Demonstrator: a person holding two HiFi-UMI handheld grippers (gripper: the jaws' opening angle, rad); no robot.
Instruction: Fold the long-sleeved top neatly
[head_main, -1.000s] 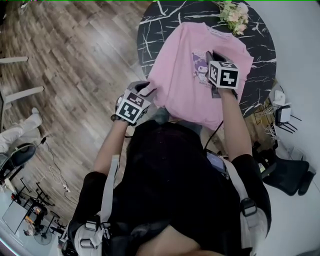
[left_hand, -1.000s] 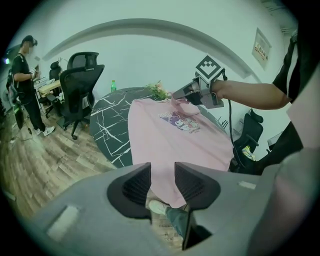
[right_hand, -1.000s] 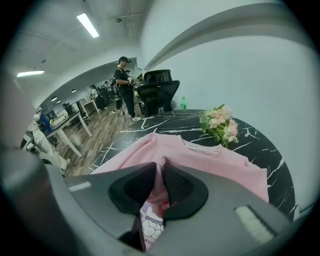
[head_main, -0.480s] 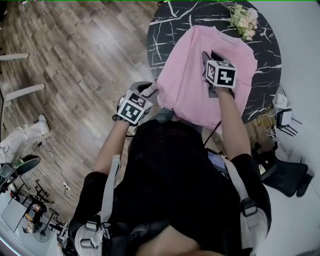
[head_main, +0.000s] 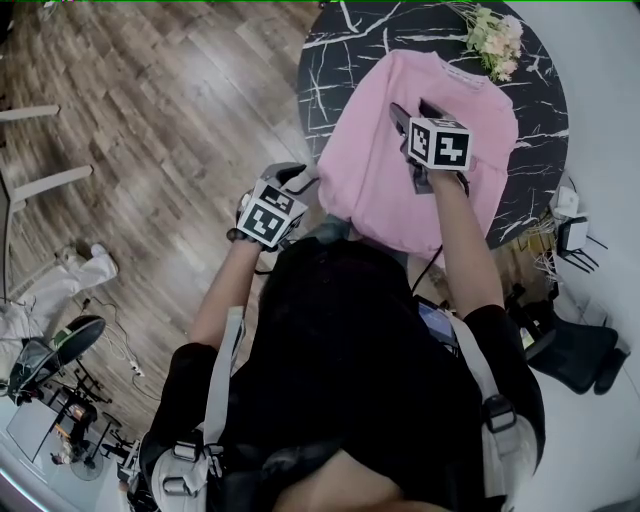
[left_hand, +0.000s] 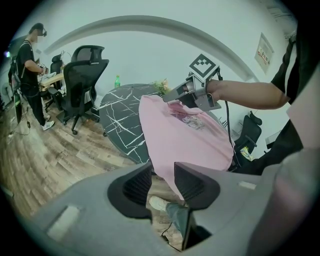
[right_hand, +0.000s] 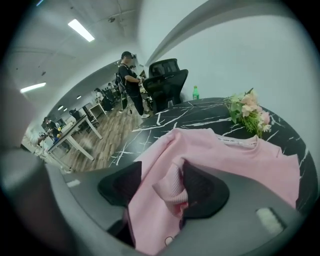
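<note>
- The top (head_main: 375, 175) lies face up on the round table (head_main: 320, 60), with its collar away from the person. Its near hem hangs over the table's near edge, and one sleeve is laid across the chest.
- Risk: the ribbed cuff (right_hand: 171, 189) sits close against one pad of the right gripper (head_main: 415, 110). If it clings when that gripper lifts away, the sleeve would likely drag out of line and skew the fold.
- Risk: nothing pins the overhanging hem, so its weight could tug the body crooked.
- Risk: the flowers (head_main: 495, 35) stand just beside the collar, and a push that way could snag them.
- Right gripper: its jaws are opening, and the cuff lies loose between them, not pinched.
- Left gripper (head_main: 297, 180): its jaws are partly apart, with the floor showing through the gap. The hem corner hangs at one jaw tip and looks unsqueezed.
</note>
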